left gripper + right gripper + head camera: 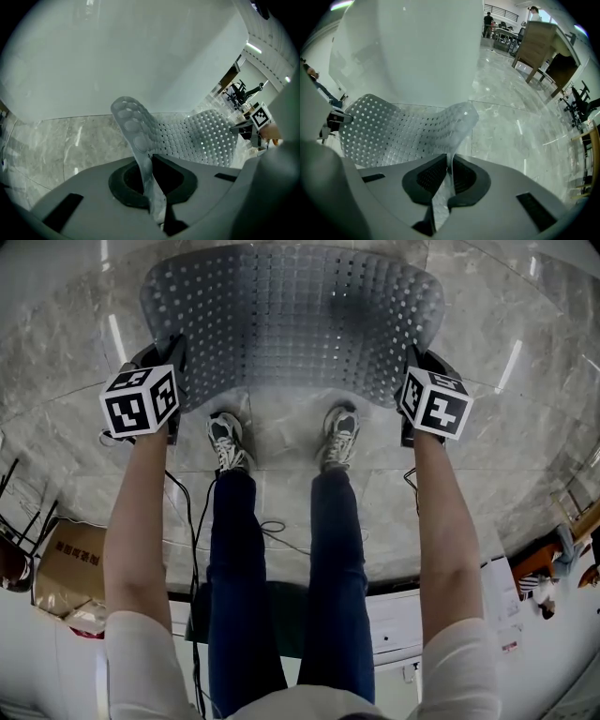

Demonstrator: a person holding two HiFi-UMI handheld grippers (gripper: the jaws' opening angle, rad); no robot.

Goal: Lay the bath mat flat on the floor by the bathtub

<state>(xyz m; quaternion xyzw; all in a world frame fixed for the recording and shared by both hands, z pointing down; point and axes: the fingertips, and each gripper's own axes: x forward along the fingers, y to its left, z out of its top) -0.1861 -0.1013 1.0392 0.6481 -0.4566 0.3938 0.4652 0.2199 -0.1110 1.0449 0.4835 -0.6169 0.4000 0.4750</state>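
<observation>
You have the mat point(291, 324) spread wide in front of your shoes point(228, 440), pinched at its two near corners. Your left hand-held gripper point(176, 371) is closed tight on the near left corner, the thin sheet clamped edge-on between its pads, and your right hand-held gripper point(412, 369) is closed the same way on the near right corner. The mat hangs between them in a shallow sag, open and unfolded. Its far part looks low over the marble floor point(281, 432), close to the white bathtub point(140, 56) wall, though you can't tell whether it touches down. So spreading and placing look mostly done. What's left, by my reading, is to bring the near edge down to the floor, open both hand-held grippers, and check that no corner curls up.
</observation>
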